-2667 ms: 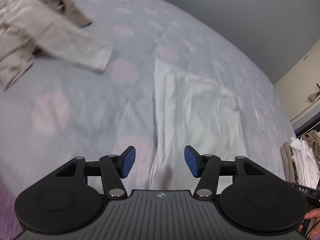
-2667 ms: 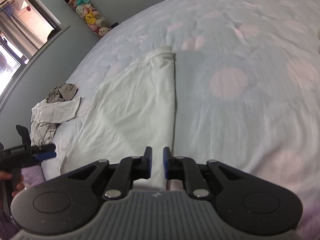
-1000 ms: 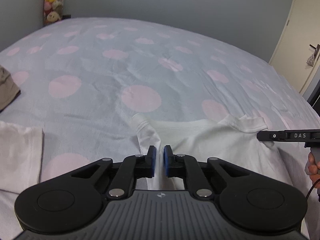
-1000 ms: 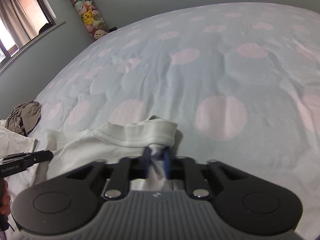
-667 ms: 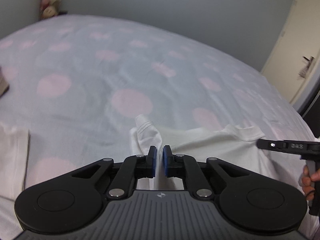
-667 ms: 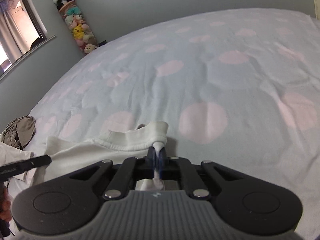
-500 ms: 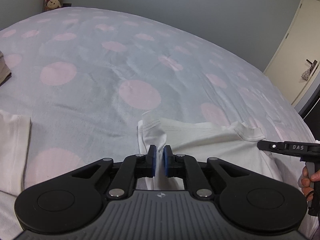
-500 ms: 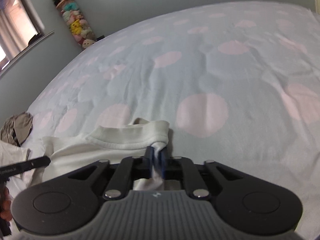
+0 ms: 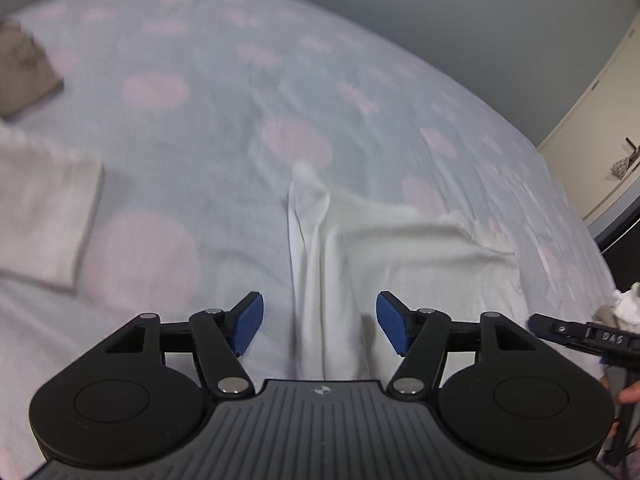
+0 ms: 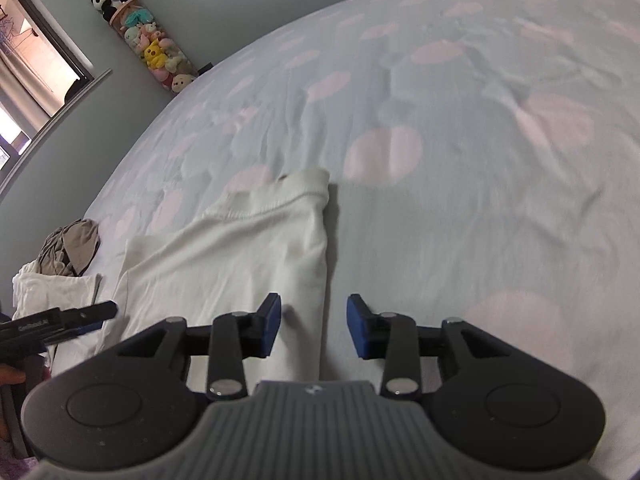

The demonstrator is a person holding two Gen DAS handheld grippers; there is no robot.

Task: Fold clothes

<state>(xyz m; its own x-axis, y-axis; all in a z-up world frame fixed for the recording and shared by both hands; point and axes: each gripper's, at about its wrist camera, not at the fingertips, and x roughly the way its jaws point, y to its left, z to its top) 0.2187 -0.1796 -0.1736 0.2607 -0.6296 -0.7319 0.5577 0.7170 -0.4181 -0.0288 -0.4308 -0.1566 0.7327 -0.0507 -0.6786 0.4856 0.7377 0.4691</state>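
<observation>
A white garment (image 9: 400, 256) lies folded over on the pale blue bedspread with pink dots (image 9: 208, 128). My left gripper (image 9: 319, 326) is open above its left edge, blue pads apart, holding nothing. In the right wrist view the same white garment (image 10: 240, 248) lies flat with its ribbed collar edge at the far end. My right gripper (image 10: 314, 330) is open above its right edge and holds nothing. Each gripper's tip shows at the side of the other's view.
A cream garment (image 9: 44, 208) lies at the left, with a brown one (image 9: 24, 72) behind it. In the right wrist view that pile (image 10: 64, 256) lies at the left. A tube of plush toys (image 10: 156, 52) stands by the wall near a window (image 10: 28, 76). A door (image 9: 600, 148) is at the right.
Both grippers were shut on the white garment's corners half a second ago. Both have now opened and let it go, and it lies on the bed.
</observation>
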